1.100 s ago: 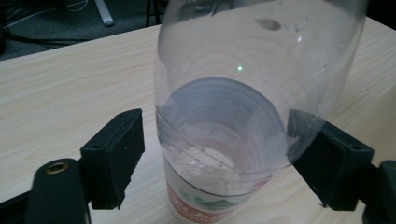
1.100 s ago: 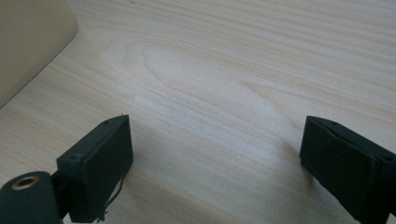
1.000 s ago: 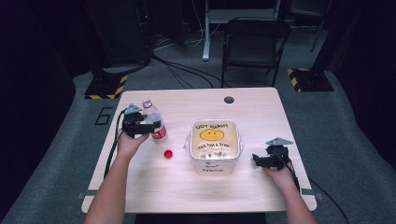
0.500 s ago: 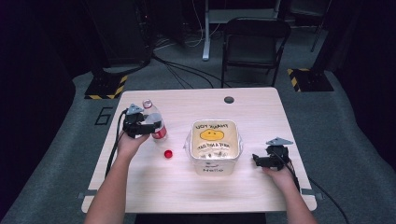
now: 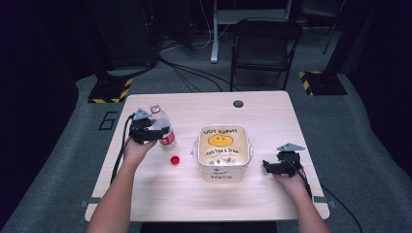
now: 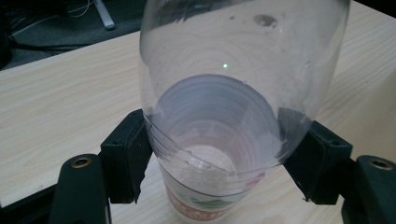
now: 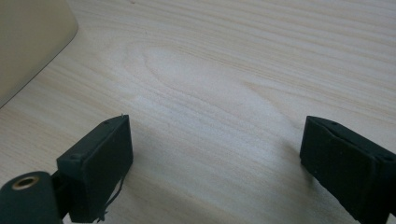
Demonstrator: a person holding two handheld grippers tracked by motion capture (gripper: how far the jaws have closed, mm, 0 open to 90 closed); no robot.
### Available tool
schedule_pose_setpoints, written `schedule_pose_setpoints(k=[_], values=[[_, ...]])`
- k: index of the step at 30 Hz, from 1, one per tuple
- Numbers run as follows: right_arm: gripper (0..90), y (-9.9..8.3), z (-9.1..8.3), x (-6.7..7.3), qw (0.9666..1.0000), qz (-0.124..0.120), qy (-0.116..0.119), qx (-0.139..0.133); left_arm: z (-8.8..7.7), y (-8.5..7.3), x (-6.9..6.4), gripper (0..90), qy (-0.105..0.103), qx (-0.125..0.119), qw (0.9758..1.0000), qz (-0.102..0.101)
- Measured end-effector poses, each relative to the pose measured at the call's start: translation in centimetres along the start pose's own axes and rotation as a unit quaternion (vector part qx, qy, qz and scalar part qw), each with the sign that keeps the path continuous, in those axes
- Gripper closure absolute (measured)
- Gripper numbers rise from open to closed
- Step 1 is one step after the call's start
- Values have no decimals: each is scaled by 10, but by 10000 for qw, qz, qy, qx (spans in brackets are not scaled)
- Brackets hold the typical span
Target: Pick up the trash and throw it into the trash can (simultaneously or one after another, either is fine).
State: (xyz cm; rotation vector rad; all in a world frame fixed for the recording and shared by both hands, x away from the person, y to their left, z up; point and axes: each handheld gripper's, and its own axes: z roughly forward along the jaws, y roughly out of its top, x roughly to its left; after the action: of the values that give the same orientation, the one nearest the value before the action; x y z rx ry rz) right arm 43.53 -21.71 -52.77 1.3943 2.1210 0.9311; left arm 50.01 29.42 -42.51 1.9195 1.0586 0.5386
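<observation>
Standing upright at the left of the pale wood-grain tabletop (image 5: 160, 194) in the high view, a clear, thin-walled plastic bottle with a red label band (image 5: 162, 127) is clenched between the two black pads of the left claw (image 5: 154, 134). The left gripper view looks along that claw (image 6: 219, 158): its blocky matt pads press on both sides of the bottle (image 6: 233, 102) just above the label, and the smooth, rounded wall is see-through, with faint ribs, a few specks and a small glint of light on it. The claw's jaws have just closed a little further on the bottle. Its neck is open at the top, with no cap on it.

A small, round red bottle cap (image 5: 175, 159) lies flat on the tabletop just below and right of the bottle, apart from it.

Near the middle of the frame stands a squarish, translucent plastic container with rounded corners (image 5: 223, 153), lined with a cream bag printed with a yellow smiley face and dark lettering.

At the lower right of the high view, the right claw (image 5: 266, 166) is held low over the bare wood, beside the container and apart from it. The right gripper view shows this claw (image 7: 215, 168) released, its two black pads wide apart with nothing but the streaked grain between them; a cream corner of the container (image 7: 32, 42) sits in the upper left of that frame.
</observation>
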Motion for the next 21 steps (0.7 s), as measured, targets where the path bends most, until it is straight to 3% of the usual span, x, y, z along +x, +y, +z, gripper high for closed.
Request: schedule_pose_setpoints(k=[14, 21], values=[[87, 0, 0, 0, 10000, -3, 9, 0, -21, 7, -4, 294, -111, 123, 9999, 31], [87, 0, 0, 0, 10000, -11, 4, 3, -38, 20, -10, 294, -278, 71, 9996, 57]])
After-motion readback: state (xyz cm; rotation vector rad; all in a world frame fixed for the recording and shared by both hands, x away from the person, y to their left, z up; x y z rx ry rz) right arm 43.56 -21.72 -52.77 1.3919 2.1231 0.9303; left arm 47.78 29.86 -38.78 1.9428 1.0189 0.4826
